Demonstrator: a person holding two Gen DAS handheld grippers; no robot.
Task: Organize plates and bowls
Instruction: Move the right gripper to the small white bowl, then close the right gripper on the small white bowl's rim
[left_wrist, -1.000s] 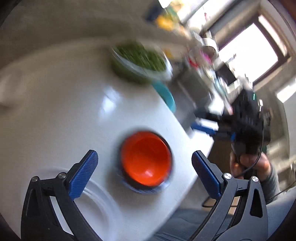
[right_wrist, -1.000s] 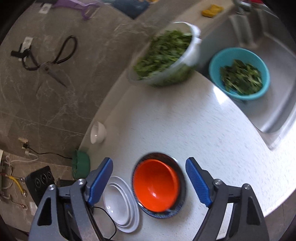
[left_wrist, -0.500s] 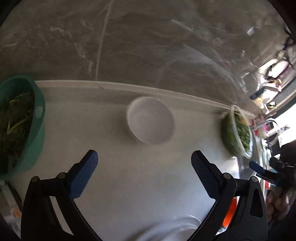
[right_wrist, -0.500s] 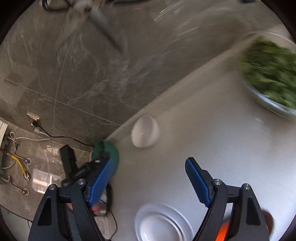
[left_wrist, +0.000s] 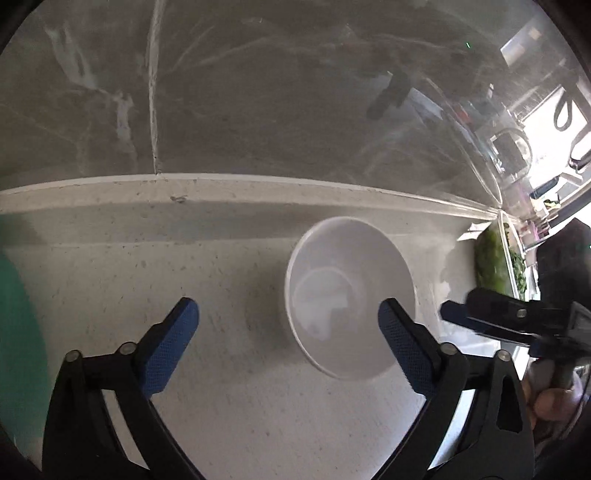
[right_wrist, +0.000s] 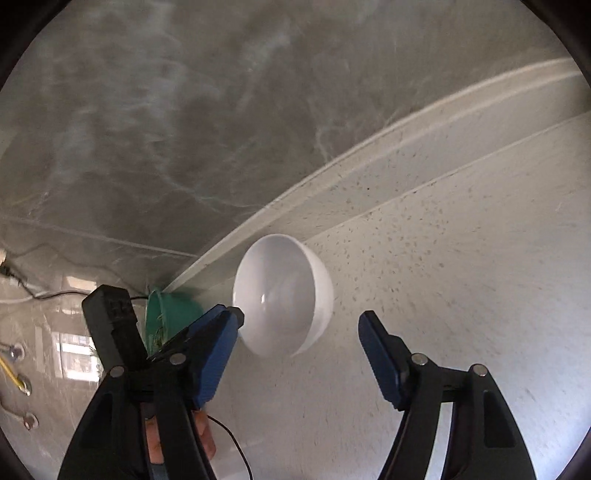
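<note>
Left gripper (left_wrist: 286, 325) is wide open and empty, now close over the white bowl (left_wrist: 349, 306); half a second ago the bowl sat farther ahead, dead centre between the fingers, and now it lies off to the right with the right-hand pad (left_wrist: 400, 345) over its rim. Right gripper (right_wrist: 299, 332) is also wide open, nothing held, and has closed in on the same bowl (right_wrist: 282, 295), which looked small and distant before. The red bowl and plate stack seen a second ago have dropped out of both views. Reads as both grippers converging on this bowl for a pickup, probably to bring it to the other dishes; no grasp yet.

Bowl sits upright on the counter (left_wrist: 229, 266), near the back ledge, and looks empty, only glare inside. Green tub (right_wrist: 168, 310) is further left, by the wall; a few greens show at its rim, contents otherwise hidden behind the left gripper as seen in the right view. Clear bowl of greens (left_wrist: 496, 258) stands at the far right end of the counter. Marble wall (left_wrist: 258, 92) behind.
</note>
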